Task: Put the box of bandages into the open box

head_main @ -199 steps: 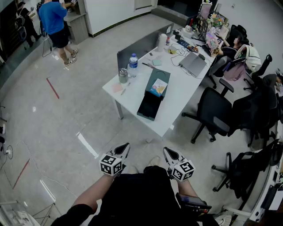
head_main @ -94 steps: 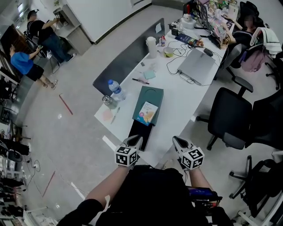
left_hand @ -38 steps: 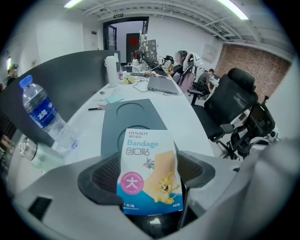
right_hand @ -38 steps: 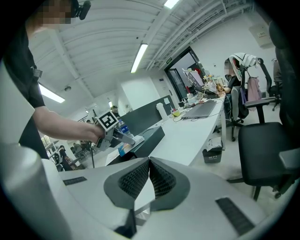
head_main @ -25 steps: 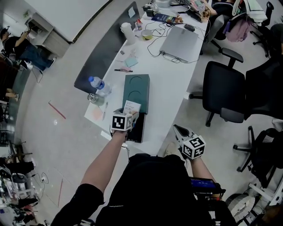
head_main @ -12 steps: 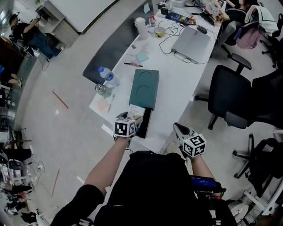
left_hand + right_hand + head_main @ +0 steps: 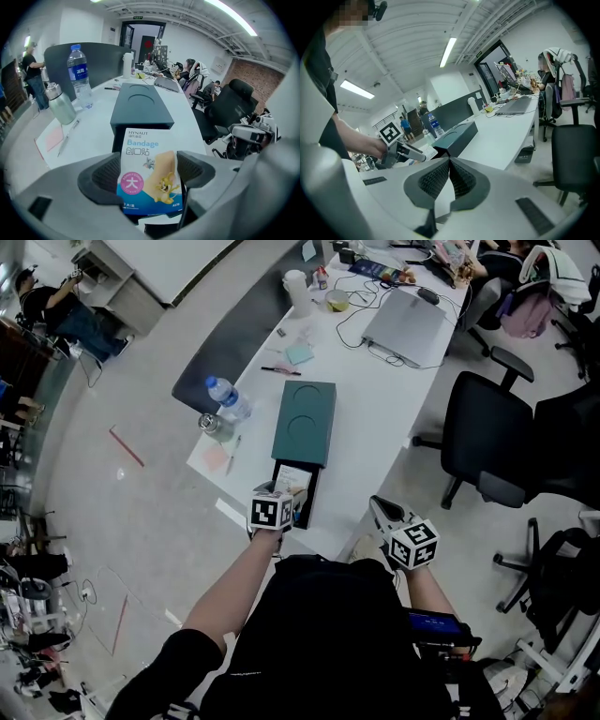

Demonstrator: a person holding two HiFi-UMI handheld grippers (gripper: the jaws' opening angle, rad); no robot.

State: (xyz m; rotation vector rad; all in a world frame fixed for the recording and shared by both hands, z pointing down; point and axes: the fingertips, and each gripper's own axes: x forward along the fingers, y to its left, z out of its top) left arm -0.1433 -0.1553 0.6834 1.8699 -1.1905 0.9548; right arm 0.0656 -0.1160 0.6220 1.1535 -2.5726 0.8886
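Note:
My left gripper [image 7: 149,171] [image 7: 284,498] is shut on the box of bandages [image 7: 149,174] [image 7: 291,477], a flat white-and-blue carton with cartoon print held upright between the pads. It hangs just above the near end of the dark open box [image 7: 298,491] [image 7: 140,145], whose dark green lid [image 7: 306,420] [image 7: 139,104] lies right behind it on the white table [image 7: 375,390]. My right gripper [image 7: 449,180] [image 7: 382,513] is shut with nothing in it, held off the table's near edge beside my body.
A water bottle [image 7: 228,400] [image 7: 80,75], a metal flask [image 7: 207,424] [image 7: 61,102], a pink note [image 7: 215,458] and a pen [image 7: 68,136] lie left of the box. A laptop [image 7: 410,315] and cables sit farther back. Black office chairs [image 7: 504,442] stand on the right.
I walked up to the table. The left gripper took the bandage box off the lid and drew it back toward me over the open box. The right gripper stayed shut and low.

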